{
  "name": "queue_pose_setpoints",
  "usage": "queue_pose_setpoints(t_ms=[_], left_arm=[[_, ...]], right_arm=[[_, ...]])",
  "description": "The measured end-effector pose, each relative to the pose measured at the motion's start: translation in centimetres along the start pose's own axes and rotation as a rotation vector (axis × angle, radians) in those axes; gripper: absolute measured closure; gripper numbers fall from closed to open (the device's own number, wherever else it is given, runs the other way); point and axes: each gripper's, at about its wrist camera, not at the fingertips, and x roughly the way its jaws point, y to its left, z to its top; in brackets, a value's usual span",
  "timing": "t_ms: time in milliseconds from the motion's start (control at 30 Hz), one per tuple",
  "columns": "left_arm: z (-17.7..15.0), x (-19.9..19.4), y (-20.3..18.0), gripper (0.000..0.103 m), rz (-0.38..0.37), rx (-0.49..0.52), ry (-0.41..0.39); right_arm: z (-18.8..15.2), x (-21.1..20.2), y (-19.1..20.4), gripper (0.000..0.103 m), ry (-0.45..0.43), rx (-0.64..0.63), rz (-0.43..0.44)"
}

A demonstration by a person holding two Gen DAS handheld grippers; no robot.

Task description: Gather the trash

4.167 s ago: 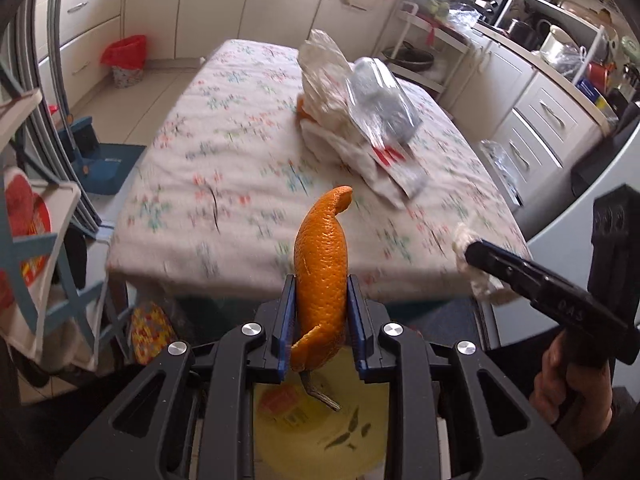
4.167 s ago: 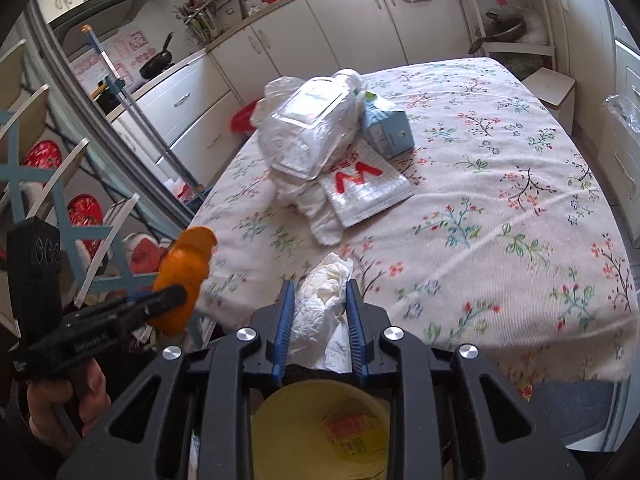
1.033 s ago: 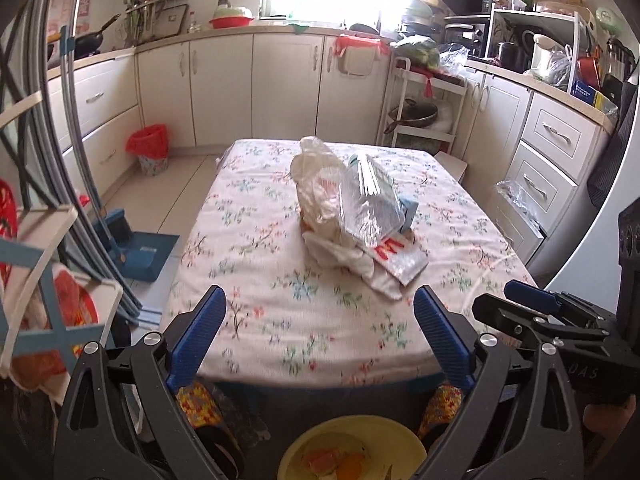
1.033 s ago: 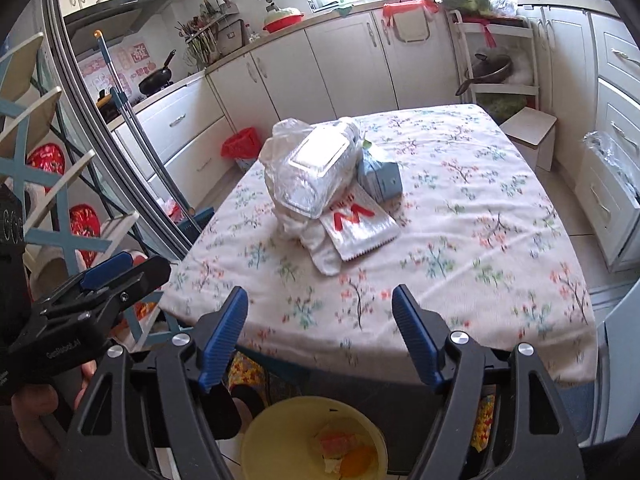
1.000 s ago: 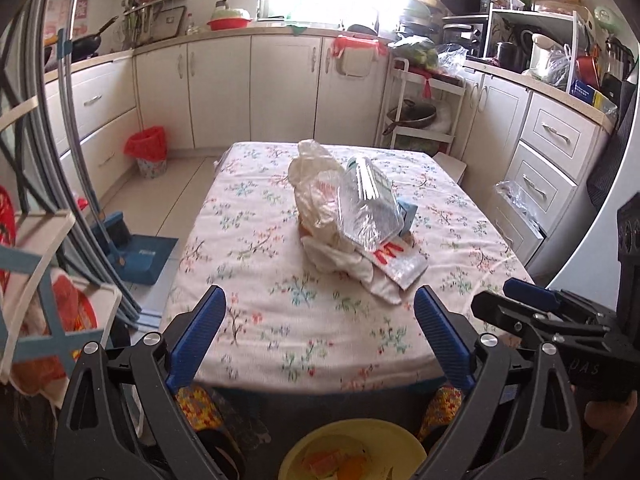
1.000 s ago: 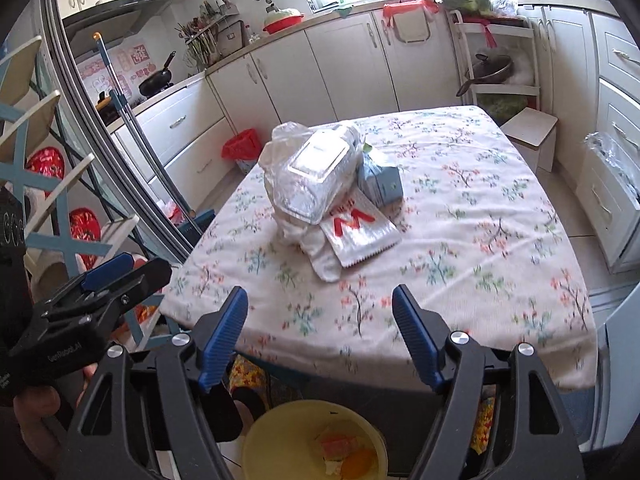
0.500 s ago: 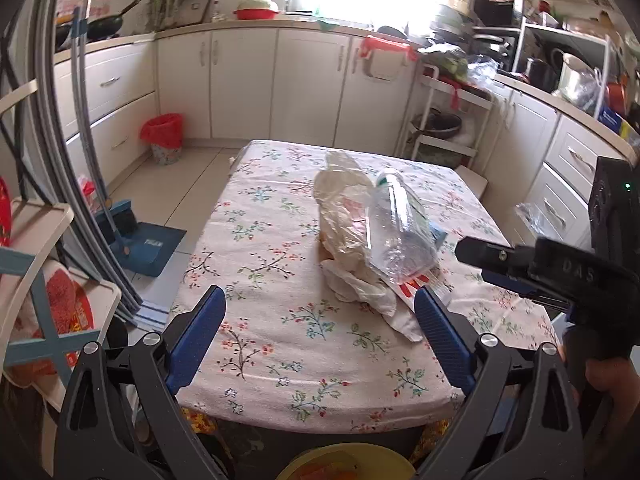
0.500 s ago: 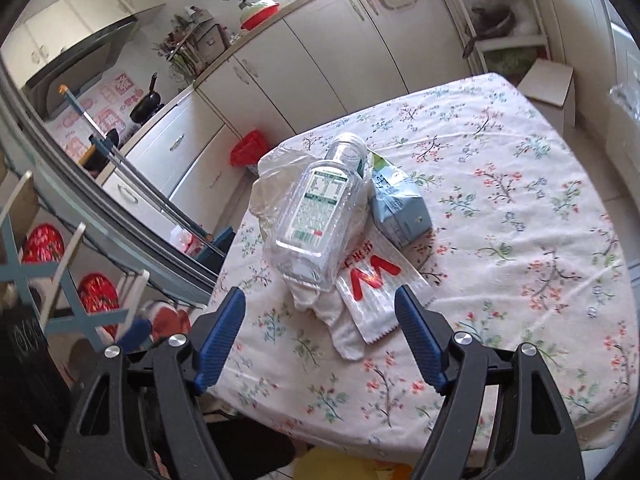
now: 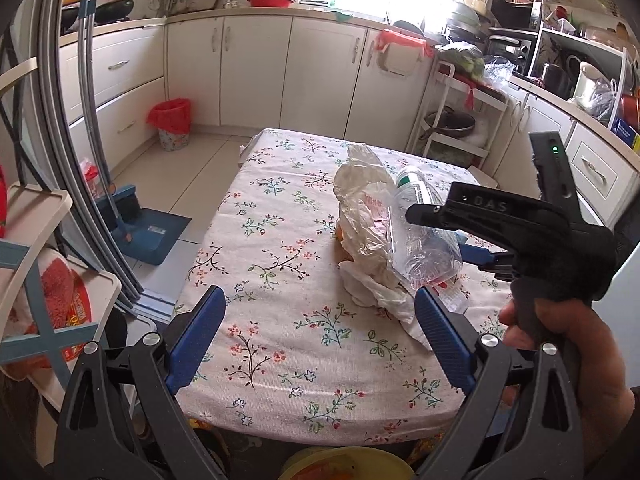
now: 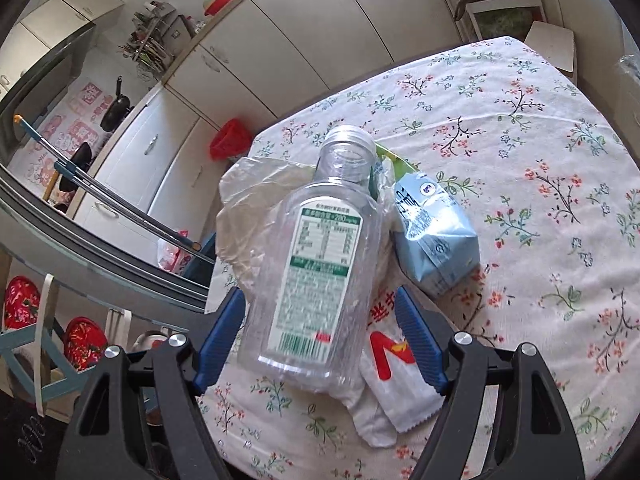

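The right tongs (image 10: 320, 344) stand wide, their blue pads on either side of the base of a clear, squarish plastic bottle with a green-and-white label (image 10: 316, 264), not yet pressing it. The bottle lies on its side atop a crumpled translucent plastic bag (image 10: 248, 196) on the bench (image 10: 540, 160), which is covered in a floral cloth; its open neck points away from the tongs. Just beside it lies a pale blue drink carton (image 10: 434, 236), and under its base a white snack wrapper with red lettering (image 10: 394, 376).

The left tongs (image 9: 316, 340) also stand wide and empty, over the near edge of the bench, apart from the pile.

The step in hand looks like taking the bottle. To do it well, ease the pads further along the flat sides, toward the label's middle, so the grip sits near the balance point. Thin, empty plastic will likely buckle and slip, so close gently. Keep the lower fingertips clear of the bag and wrapper, or they may lift with it.
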Motion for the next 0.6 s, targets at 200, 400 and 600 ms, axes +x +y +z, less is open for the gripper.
queue_pose_setpoints(t_ms=[200, 400, 600], left_arm=[[0.7, 1.2, 0.2, 0.011, -0.004, -0.016, 0.02], [1.8, 3.1, 0.9, 0.011, -0.003, -0.034, 0.049], [2.9, 6.2, 1.4, 0.011, -0.019, -0.106, 0.114]], right_arm=[[0.3, 1.4, -0.8, 0.044, 0.034, 0.024, 0.046], [0.5, 0.2, -2.6, 0.049, 0.033, 0.064, 0.136], [0.1, -2.8, -4.8, 0.049, -0.006, 0.093, 0.265]])
